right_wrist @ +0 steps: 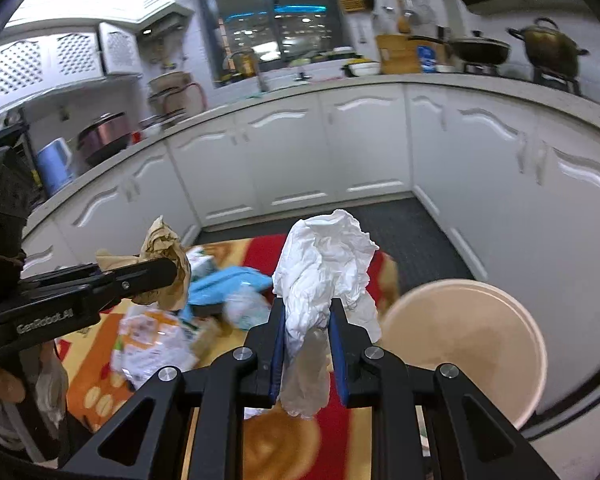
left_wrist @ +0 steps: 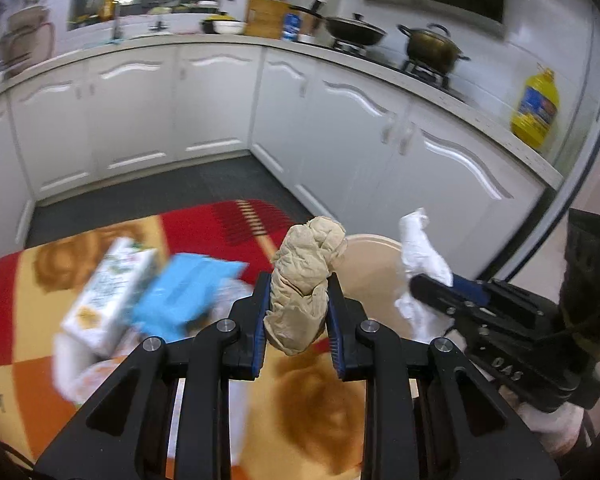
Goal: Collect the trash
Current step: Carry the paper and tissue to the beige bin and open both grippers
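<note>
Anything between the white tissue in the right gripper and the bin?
Nothing: the right wrist view shows only bare tablecloth between the white tissue and bin.

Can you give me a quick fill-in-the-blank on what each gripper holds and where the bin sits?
1. The left gripper is shut on a crumpled wad of ____ paper.
2. The right gripper is shut on a crumpled wad of ____ paper.
3. In the right wrist view, the round beige bin sits to the ____ of the right gripper.
4. The blue packet lies on the cloth beside a white ____.

Missing words: brown; white; right; carton
</note>
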The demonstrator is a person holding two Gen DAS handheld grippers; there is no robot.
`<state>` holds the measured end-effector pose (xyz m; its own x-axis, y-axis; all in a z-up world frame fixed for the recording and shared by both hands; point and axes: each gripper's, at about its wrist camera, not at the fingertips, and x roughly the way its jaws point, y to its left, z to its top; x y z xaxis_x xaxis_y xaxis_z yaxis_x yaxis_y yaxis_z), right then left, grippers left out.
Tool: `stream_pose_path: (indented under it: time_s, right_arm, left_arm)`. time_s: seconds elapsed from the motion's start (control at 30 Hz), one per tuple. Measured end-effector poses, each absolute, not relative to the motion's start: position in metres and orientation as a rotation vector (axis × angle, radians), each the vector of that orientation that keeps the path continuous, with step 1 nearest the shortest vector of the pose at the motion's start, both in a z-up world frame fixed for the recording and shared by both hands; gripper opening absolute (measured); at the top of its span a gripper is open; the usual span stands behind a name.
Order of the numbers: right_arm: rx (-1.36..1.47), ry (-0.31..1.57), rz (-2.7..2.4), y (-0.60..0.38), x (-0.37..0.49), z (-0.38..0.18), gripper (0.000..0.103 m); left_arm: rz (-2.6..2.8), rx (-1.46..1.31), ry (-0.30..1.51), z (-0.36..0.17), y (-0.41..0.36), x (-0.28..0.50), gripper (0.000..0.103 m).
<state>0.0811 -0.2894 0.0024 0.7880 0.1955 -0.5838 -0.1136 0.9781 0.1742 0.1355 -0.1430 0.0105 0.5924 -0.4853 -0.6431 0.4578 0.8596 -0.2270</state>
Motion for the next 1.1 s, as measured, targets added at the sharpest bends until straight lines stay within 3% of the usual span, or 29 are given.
stream_pose_path:
  time_s: [0.6,0.7,0.83,0.93,1.0,1.1]
  right_arm:
    - [0.256,0.739,-0.037,-0.406,0.087,-0.059,0.019]
    - [0.273,0.75,-0.05,-0.414,0.091,-0.068,0.019]
    - [0.3,0.774,-0.08,-0.426,0.099,-0.084,0.019]
    - [0.307,0.791,-0.098,-0.429,0.106,-0.093,0.023]
    - [0.322,0.798,-0.105,-0.433,0.106,-0.098,0.036]
    - [0.343,0.797,-0.105,-0.437,0.104,-0.103,0.042]
  left_arm:
    - [-0.627,0.02,0.94,-0.05,-0.286,0.158,0.026]
    - [-0.618,0.013,0.971,-0.06,-0.295,0.165,0.032]
    - [-0.63,-0.014,0.981,-0.069,-0.298,0.171,0.059]
    - [-0.641,-0.043,0.994,-0.073,-0.3,0.175,0.062]
    - [-0.635,-0.04,0.994,-0.074,-0.3,0.176,0.062]
    - [-0.627,-0.027,0.993,-0.074,-0.3,0.174,0.062]
